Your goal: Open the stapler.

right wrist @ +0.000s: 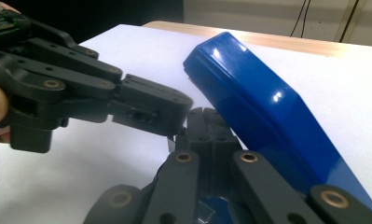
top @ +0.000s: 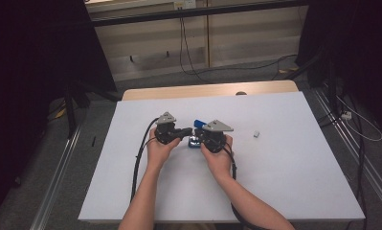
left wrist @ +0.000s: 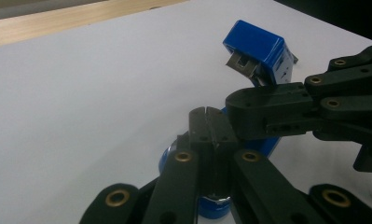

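Blue glossy plastic stapler-like device (right wrist: 267, 116) sits mid white tabletop (top: 284, 177), pinched low by both closed tongs, left tongs (left wrist: 207, 122) and right tongs (right wrist: 207, 122); best keep both grips steady, I judge, while levering gently.

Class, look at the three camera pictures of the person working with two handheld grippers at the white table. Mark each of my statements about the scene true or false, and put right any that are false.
1. The shiny blue plastic stapler lies between the two grippers. True.
2. The left gripper has its jaws spread wide. False: they are pressed together.
3. A small white block lies on the white table top to the right of the hands. True.
4. The blue stapler is closed flat. False: its top arm is raised at an angle.
5. The right gripper has its jaws shut. True.
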Demonstrator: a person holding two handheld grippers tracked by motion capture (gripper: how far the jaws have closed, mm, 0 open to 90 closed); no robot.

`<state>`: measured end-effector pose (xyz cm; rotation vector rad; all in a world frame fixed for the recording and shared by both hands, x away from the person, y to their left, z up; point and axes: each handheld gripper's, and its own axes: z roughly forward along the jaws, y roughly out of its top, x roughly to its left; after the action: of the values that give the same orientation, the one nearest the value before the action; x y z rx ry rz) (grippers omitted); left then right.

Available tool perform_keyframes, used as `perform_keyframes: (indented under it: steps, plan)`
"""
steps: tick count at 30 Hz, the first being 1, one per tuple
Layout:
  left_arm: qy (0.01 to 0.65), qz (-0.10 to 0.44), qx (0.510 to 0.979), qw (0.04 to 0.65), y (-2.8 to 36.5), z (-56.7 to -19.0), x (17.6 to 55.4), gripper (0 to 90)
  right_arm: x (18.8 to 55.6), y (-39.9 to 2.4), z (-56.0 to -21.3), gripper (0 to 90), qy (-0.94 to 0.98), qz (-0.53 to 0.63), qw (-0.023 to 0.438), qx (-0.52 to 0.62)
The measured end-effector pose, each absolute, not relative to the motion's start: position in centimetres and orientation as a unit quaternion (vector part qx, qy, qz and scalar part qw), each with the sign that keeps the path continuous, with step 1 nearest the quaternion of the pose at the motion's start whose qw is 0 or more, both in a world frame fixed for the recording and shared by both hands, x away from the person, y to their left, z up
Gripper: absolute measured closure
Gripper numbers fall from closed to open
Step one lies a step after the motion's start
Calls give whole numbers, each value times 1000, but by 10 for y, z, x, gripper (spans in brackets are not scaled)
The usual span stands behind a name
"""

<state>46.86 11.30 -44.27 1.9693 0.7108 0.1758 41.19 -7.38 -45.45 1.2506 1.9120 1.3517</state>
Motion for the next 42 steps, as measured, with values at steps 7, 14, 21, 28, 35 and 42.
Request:
perform_keyframes:
  steps: [7, 14, 21, 28, 35, 42]
  plan:
    - [291, 76, 816, 494, 106, -448, 468, 900, 412, -73, -455, 900, 702, 491, 243, 455]
    - [293, 77, 818, 489, 106, -450, 467, 900, 414, -73, -452, 900, 704, 479, 268, 451]
    - [292, 74, 823, 481, 106, -456, 468, 900, 412, -76, -447, 900, 706, 469, 275, 454]
    - [289, 80, 823, 482, 106, -456, 467, 900, 409, -81, -442, 900, 702, 460, 296, 456]
    - [290, 80, 823, 482, 106, -456, 466, 900, 407, -90, -438, 900, 702, 452, 308, 456]
    - [289, 80, 822, 484, 106, -457, 466, 900, 403, -99, -435, 900, 704, 445, 315, 456]
